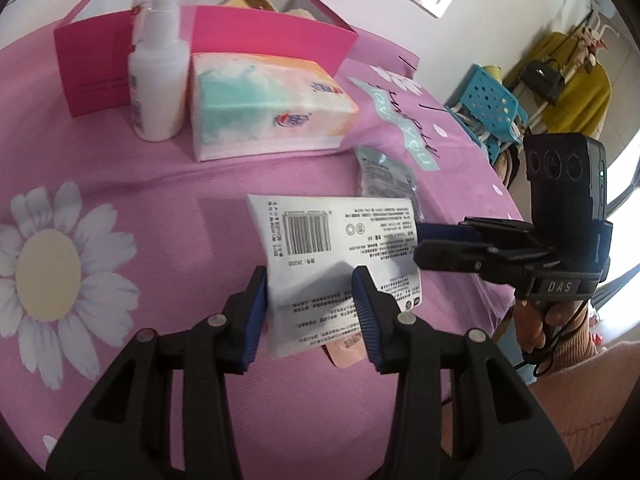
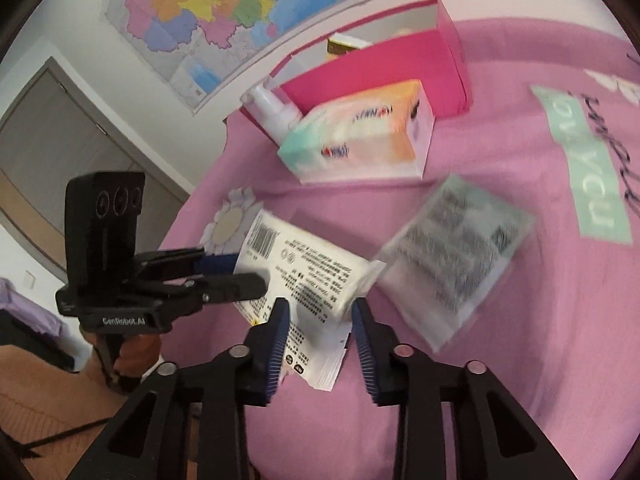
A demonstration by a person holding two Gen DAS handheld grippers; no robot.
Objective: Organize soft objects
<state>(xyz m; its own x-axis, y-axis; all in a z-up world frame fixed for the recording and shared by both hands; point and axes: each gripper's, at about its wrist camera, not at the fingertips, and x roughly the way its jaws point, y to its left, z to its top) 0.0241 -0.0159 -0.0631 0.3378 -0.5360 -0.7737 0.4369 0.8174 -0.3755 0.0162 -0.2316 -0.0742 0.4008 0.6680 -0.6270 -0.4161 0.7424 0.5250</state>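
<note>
The left gripper point(image 1: 310, 304) held one end of a white printed packet point(image 1: 340, 248), its blue pads pressed against the packet's sides, clenched on it. The right gripper point(image 2: 320, 336) stood at the packet's other end; its jaws were narrowly apart with the packet's corner between the pads, but motion blur left it unclear whether the pads actually pressed on it. In the left wrist view that right gripper came in from the right side, its fingers lying against the packet's edge, with a hand in a pink sleeve point(image 1: 532, 332) behind it.

The packet was lifted a little above the pink cloth point(image 1: 180, 200) that covered the desk, over the cloth's middle. A small pink sachet point(image 1: 346, 354) peeked out beneath it. Just beyond the packet, towards the desk's right edge, lay a grey-green clear-wrapped pack point(image 1: 384, 174) flat on the cloth.

Farther back stood a tissue box point(image 1: 268, 108) in teal and orange, with a white pump bottle point(image 1: 158, 76) upright just beside it on the left. Behind both, near the far edge, sat an open magenta box point(image 1: 260, 28) with some items inside. A map point(image 2: 240, 8) hung on the wall beyond.
</note>
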